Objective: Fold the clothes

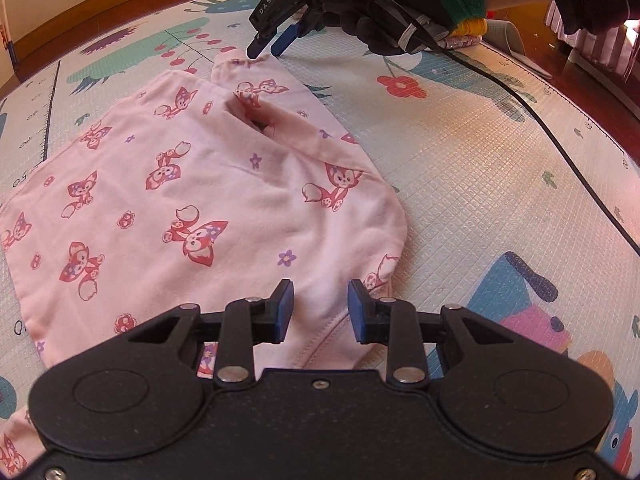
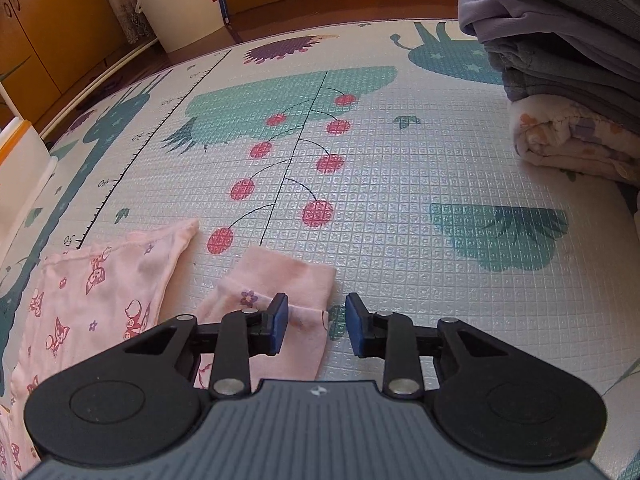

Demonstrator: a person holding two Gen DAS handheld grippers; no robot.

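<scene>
a patterned play mat (image 2: 400,184) is spread over the floor. a pink printed garment (image 1: 224,200) is laid flat on it; folded clothes (image 2: 560,80) are stacked far right.

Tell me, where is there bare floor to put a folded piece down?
The patterned foam play mat lies bare between the pink fox-print garment and the stack of folded clothes. It is crowded near the stack and around the garment's cuff.

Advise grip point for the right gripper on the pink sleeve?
Take the sleeve's cuff end: it lies flat and free on the mat, apart from the body panel. The right gripper, jaws open, probably just lowers from above and pinches the cuff edge.
</scene>
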